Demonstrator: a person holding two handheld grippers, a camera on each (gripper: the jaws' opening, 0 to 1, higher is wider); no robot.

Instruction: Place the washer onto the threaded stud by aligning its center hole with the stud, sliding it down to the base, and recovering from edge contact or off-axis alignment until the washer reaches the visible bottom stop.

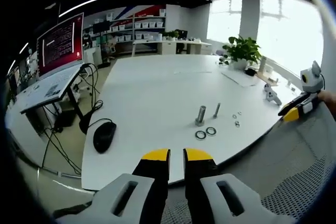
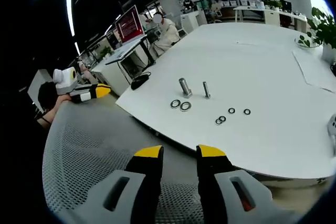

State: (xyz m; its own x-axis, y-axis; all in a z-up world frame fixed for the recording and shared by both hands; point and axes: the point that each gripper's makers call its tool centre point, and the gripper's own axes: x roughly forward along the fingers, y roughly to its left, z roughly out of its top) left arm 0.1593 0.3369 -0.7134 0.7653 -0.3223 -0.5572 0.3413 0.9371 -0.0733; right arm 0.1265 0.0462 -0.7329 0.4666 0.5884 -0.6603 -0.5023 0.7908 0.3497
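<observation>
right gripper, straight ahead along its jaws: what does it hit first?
Probably the near edge of the white table, past the grey mesh surface below the right gripper. Beyond that edge lie two larger dark ring washers. Depth is uncertain.

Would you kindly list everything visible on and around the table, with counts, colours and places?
Table: one, white, centre.
Large stud: one, metal, upright mid-table.
Thin stud: one, metal, beside the large stud.
Large washers: two, dark, near the large stud.
Small washers: four, dark, near the thin stud.
Mouse: one, black, table edge.
Monitor: one, red screen, side desk.
Plant: one, green, by the window.
Left claw: yellow-tipped, slightly open, empty.
Right claw: yellow-tipped, open, empty.
</observation>
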